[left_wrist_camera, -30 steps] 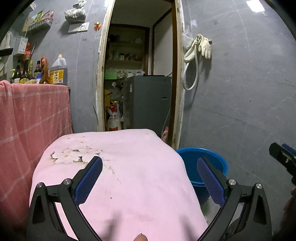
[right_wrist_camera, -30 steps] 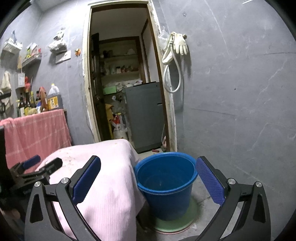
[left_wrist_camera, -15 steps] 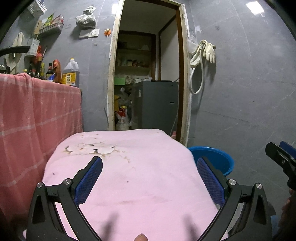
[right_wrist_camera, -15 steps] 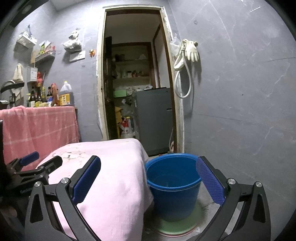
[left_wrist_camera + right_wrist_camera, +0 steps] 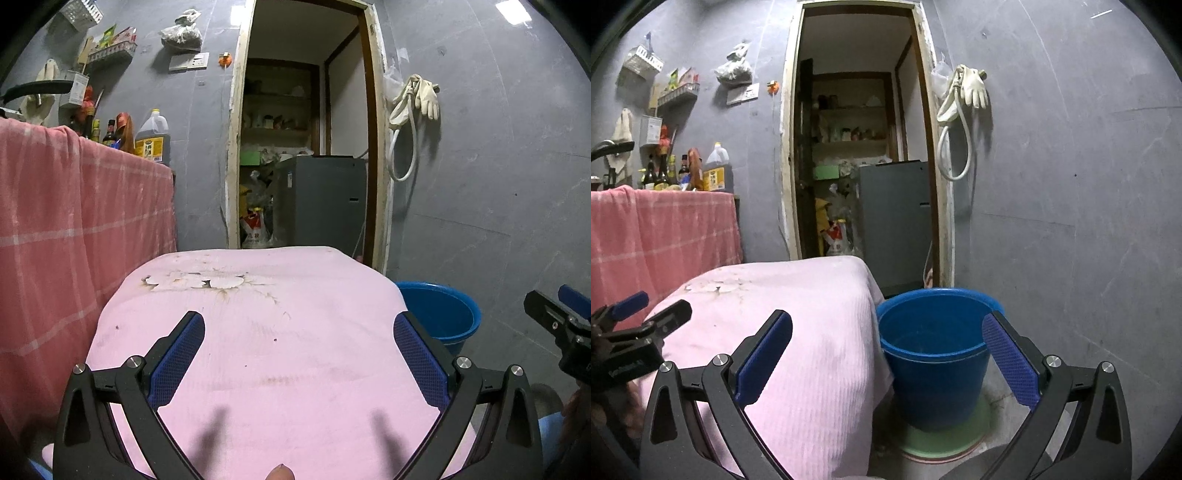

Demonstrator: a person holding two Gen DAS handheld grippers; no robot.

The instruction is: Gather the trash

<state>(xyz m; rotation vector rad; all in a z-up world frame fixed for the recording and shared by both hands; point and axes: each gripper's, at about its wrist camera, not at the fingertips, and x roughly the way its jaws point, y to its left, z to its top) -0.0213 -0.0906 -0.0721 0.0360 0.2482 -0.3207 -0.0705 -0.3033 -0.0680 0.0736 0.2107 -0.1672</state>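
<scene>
A blue bucket (image 5: 934, 354) stands on a green mat on the floor, right of a table draped in pink cloth (image 5: 798, 332). It also shows in the left wrist view (image 5: 439, 314). My left gripper (image 5: 297, 328) is open and empty, low over the pink cloth (image 5: 258, 350). It also shows in the right wrist view (image 5: 646, 317). My right gripper (image 5: 886, 328) is open and empty, aimed between the table's right edge and the bucket. It also shows in the left wrist view (image 5: 554, 325). A patch of white flaky marks (image 5: 195, 280) lies on the far cloth. No loose trash is visible.
A counter under a red checked cloth (image 5: 74, 229) stands on the left, with bottles and an oil jug (image 5: 151, 136) on top. An open doorway (image 5: 303, 147) leads to a cluttered storeroom with a grey cabinet (image 5: 325, 203). Gloves and a hose (image 5: 417, 107) hang on the grey wall.
Both grippers have tilted upward and shifted slightly, so the table and bucket sit lower in view. Both stay open and empty.
</scene>
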